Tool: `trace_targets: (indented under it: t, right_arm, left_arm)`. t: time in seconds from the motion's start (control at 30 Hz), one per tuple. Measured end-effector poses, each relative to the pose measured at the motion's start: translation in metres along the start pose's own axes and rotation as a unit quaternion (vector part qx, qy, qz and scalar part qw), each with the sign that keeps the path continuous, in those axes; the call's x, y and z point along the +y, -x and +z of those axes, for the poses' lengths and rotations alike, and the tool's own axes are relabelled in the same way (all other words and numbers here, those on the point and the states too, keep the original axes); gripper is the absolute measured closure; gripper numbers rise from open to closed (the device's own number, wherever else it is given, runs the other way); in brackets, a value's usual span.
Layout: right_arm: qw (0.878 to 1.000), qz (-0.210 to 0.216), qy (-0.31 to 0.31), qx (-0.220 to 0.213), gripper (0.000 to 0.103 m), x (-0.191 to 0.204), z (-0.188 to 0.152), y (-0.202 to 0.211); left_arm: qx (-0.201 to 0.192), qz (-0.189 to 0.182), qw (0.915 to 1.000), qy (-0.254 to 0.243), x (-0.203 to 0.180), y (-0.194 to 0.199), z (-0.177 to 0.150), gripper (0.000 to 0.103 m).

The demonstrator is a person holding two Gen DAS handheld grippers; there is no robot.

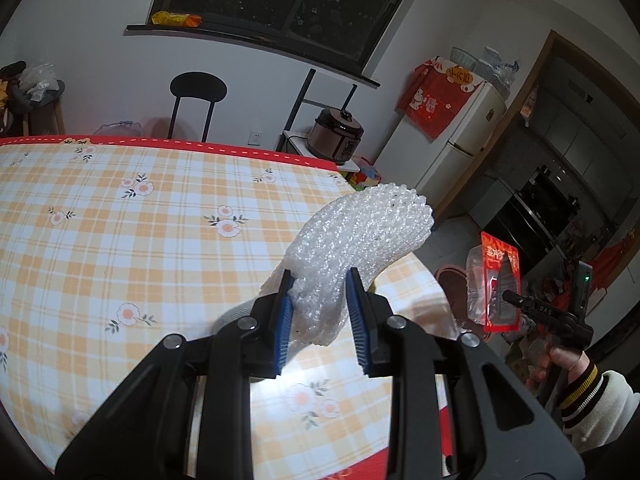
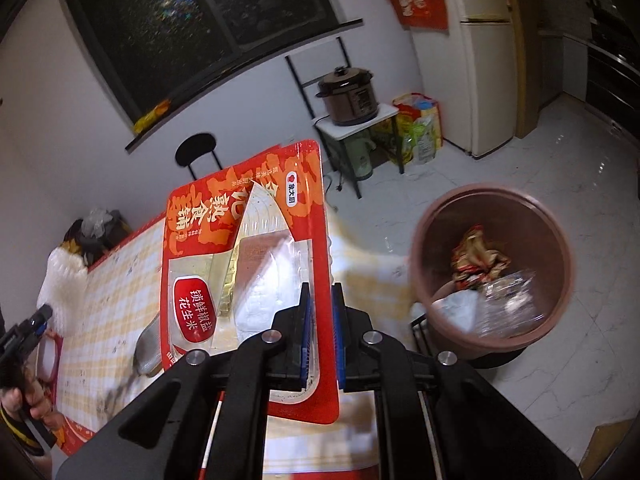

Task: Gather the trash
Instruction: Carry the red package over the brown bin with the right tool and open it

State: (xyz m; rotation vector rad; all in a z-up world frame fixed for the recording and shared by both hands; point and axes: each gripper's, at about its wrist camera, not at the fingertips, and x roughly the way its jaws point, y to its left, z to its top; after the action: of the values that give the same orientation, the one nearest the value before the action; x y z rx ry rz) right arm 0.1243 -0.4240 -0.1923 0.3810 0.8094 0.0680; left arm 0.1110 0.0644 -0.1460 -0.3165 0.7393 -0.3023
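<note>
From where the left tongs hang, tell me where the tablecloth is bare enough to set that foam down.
The tablecloth lies bare from its red far edge to the left tongs, which grip the foam netting. Crowded: the table's right edge, where the right tongs hold the red snack tray near the part-filled bin.

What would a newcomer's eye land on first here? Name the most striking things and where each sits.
First, the white foam netting clamped in the left gripper, raised above the checked floral tablecloth. Next, the red snack package pinched by its edge in the right gripper, beside the table. To its right on the floor, the brown trash bin already holds crumpled wrappers.
</note>
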Motion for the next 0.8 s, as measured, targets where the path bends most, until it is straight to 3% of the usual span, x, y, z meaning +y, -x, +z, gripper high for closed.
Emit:
trace_targets:
  t: [0.4, 0.8]
  right_arm:
    - [0.999, -0.019, -0.024, -0.016, 0.092, -0.107, 0.044, 0.011]
    - [0.997, -0.030, -0.068, 0.012, 0.092, -0.173, 0.061, -0.027]
  left_arm:
    - [-0.010, 0.022, 0.9996, 0.015, -0.073, -0.006, -0.019, 0.074]
    - [-0.009, 0.060, 0.9980, 0.016, -0.119, -0.008, -0.034, 0.074]
